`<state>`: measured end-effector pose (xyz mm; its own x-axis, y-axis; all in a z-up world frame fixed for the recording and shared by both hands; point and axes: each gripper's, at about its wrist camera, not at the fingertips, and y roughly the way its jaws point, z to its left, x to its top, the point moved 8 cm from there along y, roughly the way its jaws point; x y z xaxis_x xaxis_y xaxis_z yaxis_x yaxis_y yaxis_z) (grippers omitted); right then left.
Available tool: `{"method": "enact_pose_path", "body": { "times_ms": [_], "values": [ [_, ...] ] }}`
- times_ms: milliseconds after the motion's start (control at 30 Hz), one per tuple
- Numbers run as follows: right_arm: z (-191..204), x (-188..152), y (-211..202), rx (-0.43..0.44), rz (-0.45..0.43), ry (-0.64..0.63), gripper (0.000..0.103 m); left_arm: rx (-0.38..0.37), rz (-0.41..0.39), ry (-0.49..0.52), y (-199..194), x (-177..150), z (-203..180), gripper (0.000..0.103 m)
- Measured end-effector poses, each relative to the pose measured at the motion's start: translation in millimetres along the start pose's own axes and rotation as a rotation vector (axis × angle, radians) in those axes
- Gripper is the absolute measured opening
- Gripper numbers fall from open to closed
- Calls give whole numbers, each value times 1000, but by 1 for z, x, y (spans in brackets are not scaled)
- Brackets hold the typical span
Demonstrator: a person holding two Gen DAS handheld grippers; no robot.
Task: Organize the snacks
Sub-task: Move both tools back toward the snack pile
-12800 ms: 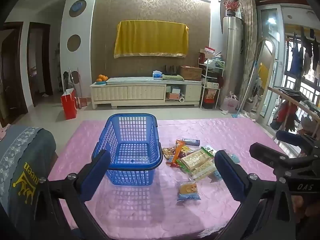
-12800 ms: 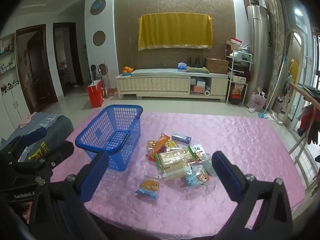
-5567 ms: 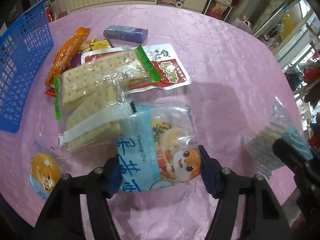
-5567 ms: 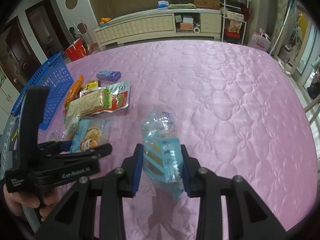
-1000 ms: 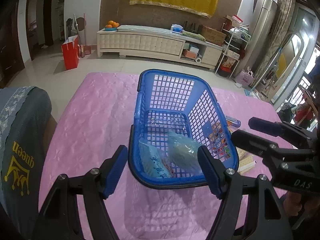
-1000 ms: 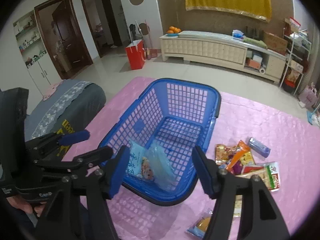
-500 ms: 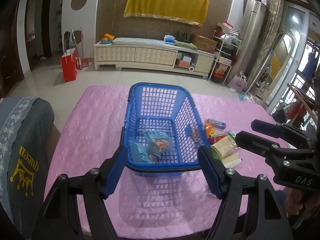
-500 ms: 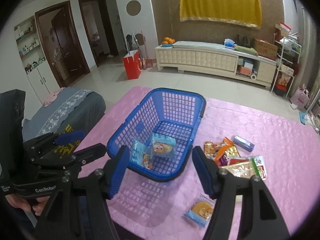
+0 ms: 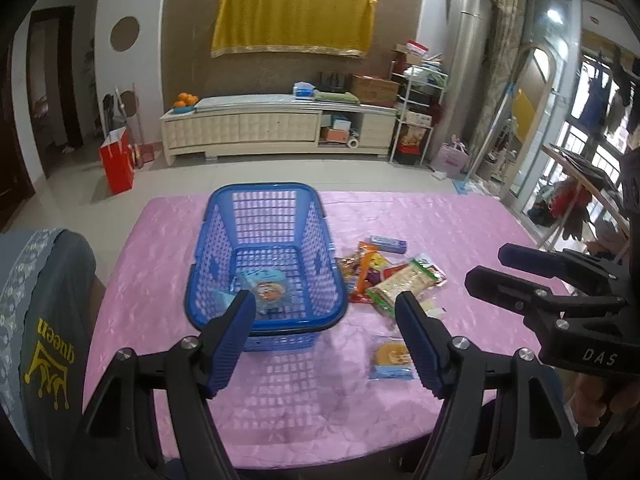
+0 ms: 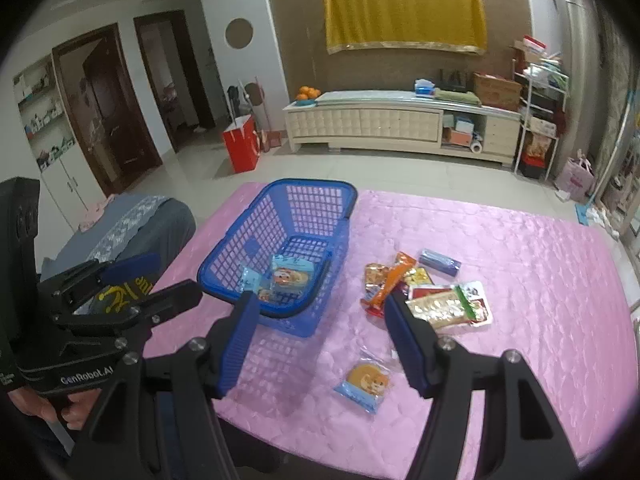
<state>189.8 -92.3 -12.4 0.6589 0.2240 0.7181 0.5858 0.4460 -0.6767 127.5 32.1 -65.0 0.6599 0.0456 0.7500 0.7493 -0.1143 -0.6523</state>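
We are looking over a desk (image 9: pixel 460 216) under a quilted pink cover, with a cream cabinet (image 9: pixel 276 128) and a yellow cloth (image 9: pixel 294 20) on the brown wall behind. The blue basket (image 10: pixel 256 248) is sitting at its left part, two snack packets (image 10: pixel 290 276) lying inside, more snacks (image 10: pixel 436 296) heaped just right of it. Both the left gripper (image 9: pixel 325 316) and right gripper (image 10: pixel 318 320) are holding their jaws open and empty. Since a second ago we are pulling back and up, so the basket is looking smaller.
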Motion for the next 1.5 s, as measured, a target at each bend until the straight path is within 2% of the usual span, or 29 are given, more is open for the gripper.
{"method": "enact_pose_path", "body": {
  "times_ms": [300, 367, 633, 800, 1033, 1100, 1267, 1500],
  "values": [
    [-36, -14, -20, -35, -3, 18, 70, -25, 11, 37, 10, -4, -40, 70],
    [-45, -19, -21, -44, 4, 27, 70, -30, 19, 37, 15, -6, -46, 79],
    [-76, -37, -19, -65, 34, 55, 70, -39, 66, 64, 39, -18, -74, 80],
    [-95, -49, -11, -76, 63, 66, 79, -41, 103, 77, 57, -27, -87, 80],
    [-116, -64, 16, -79, 136, 79, 83, -24, 170, 70, 84, -49, -93, 80],
    [-120, -69, 25, -77, 156, 81, 90, -17, 191, 69, 93, -56, -94, 80],
    [-129, -82, 54, -74, 232, 72, 90, 10, 228, 64, 112, -71, -92, 80],
    [-137, -100, 104, -32, 360, 43, 90, 50, 282, -31, 142, -94, -72, 80]
  ]
}}
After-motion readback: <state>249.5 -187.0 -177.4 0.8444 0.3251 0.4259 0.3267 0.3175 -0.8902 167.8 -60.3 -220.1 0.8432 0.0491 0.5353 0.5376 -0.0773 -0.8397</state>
